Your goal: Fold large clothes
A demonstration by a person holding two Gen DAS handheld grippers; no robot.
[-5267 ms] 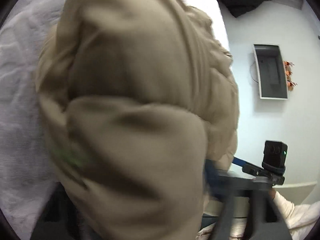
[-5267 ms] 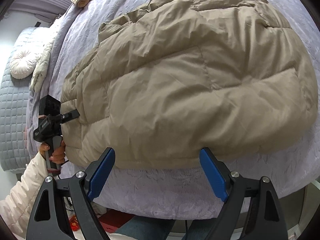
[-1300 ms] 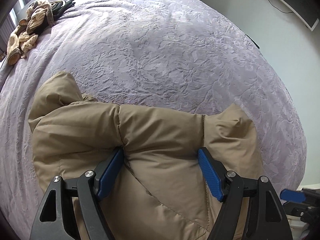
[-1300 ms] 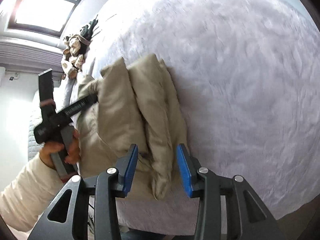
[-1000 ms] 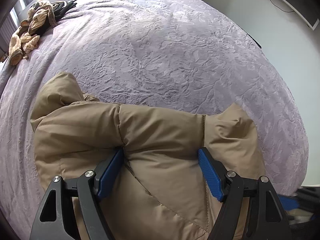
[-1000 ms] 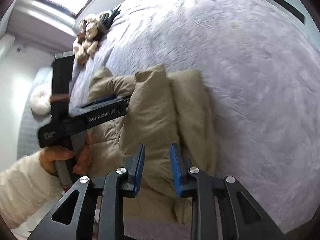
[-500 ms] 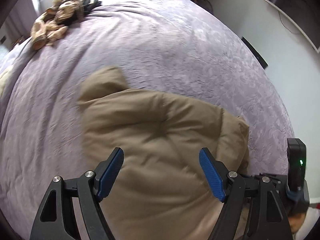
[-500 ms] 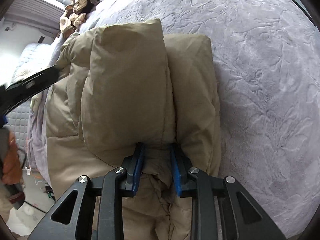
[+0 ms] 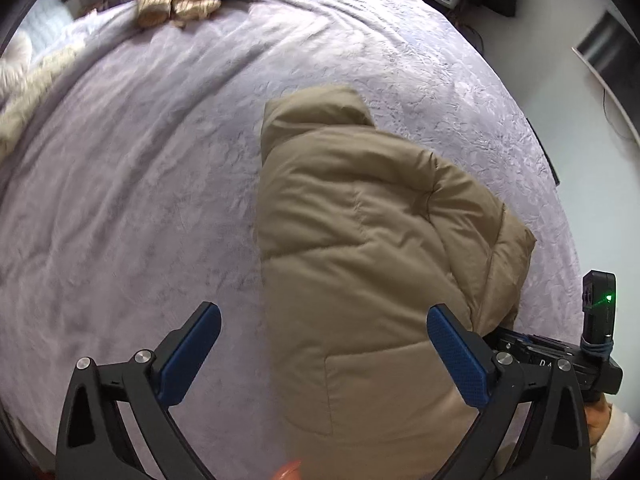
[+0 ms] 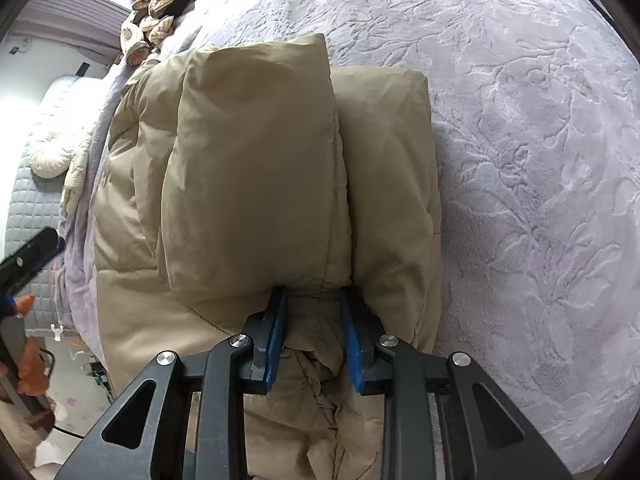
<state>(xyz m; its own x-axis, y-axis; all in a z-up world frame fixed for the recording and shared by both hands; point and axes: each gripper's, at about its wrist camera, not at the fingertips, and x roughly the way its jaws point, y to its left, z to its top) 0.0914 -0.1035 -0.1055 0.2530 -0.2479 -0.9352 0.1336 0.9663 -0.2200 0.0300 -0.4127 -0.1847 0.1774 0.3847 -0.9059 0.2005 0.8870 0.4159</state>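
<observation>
Right wrist view shows my right gripper with its jaws pinched on a bunched fold of the tan puffer jacket lying folded on the lilac bed, while my left gripper has just spread its jaws wide, clear of the jacket.

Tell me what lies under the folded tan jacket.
The jacket rests on the lavender bedspread, which shows on every side of it. Whatever lies directly beneath is covered by the padding. The right hand-held gripper pinches a fold at its near edge.
</observation>
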